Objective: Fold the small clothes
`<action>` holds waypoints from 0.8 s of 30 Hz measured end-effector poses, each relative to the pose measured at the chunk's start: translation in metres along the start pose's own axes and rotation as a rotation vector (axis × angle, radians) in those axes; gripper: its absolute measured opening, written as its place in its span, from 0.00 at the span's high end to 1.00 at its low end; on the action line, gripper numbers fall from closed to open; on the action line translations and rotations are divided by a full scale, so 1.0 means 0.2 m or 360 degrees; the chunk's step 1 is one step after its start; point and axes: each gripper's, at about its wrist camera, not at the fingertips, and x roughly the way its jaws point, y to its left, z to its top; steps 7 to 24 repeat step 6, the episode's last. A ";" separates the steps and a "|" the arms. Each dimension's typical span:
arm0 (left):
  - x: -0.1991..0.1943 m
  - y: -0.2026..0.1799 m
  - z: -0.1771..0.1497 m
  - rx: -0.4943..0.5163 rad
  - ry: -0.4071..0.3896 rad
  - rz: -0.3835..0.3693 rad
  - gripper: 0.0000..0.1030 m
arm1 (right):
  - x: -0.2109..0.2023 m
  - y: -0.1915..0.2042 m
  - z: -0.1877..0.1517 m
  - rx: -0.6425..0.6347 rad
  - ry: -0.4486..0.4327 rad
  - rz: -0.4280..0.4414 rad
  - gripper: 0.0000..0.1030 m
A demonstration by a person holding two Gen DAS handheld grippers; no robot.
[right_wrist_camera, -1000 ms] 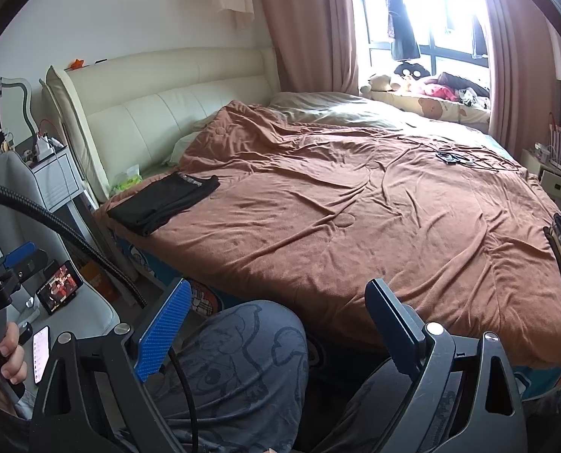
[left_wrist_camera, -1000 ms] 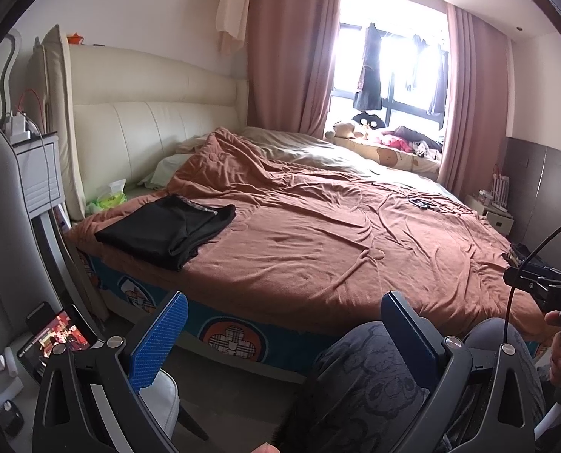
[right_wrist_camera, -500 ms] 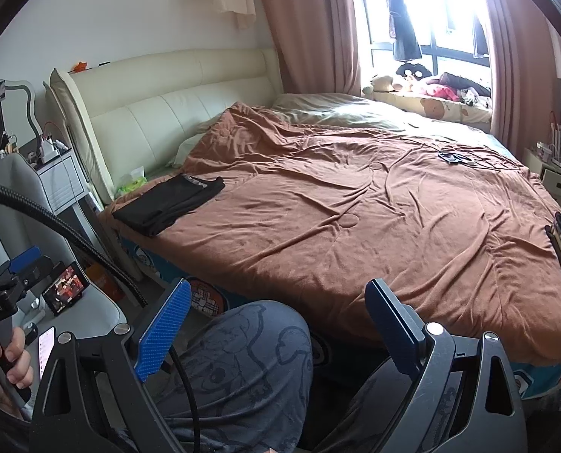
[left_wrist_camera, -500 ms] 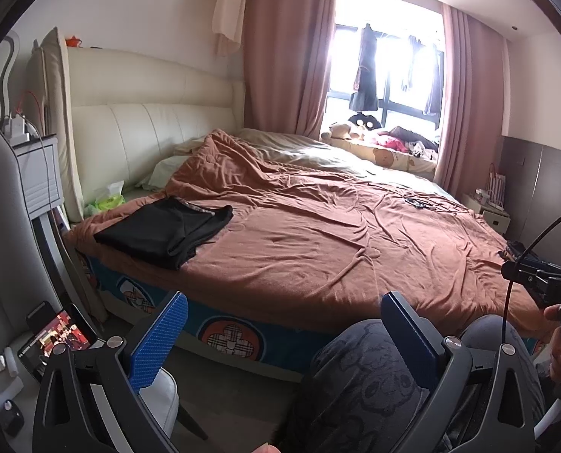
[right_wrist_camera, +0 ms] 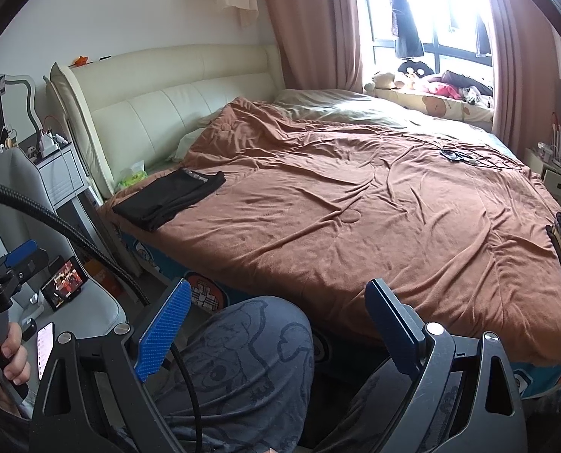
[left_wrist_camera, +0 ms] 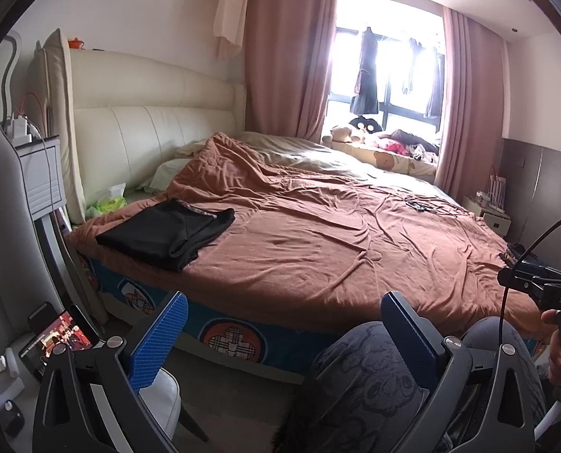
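Bed: brown quilt, creased.
Garment: black, flat at bed's near-left corner by the headboard, well apart from both claws.
Left claw, right claw: each gaping wide, empty, over the person's knees.
Hazard: a pinch may catch quilt beneath; thin cloth may slip and unfold.
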 end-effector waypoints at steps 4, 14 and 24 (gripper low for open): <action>0.00 0.00 0.00 0.0008 -0.0007 0.0001 0.00 | 0.00 0.00 0.01 -0.0003 -0.0003 0.0002 0.10; 0.00 0.00 0.01 0.0010 -0.0011 0.0007 0.00 | 0.00 0.01 0.00 -0.0003 0.0000 0.0003 0.10; 0.00 0.00 0.01 0.0010 -0.0011 0.0007 0.00 | 0.00 0.01 0.00 -0.0003 0.0000 0.0003 0.10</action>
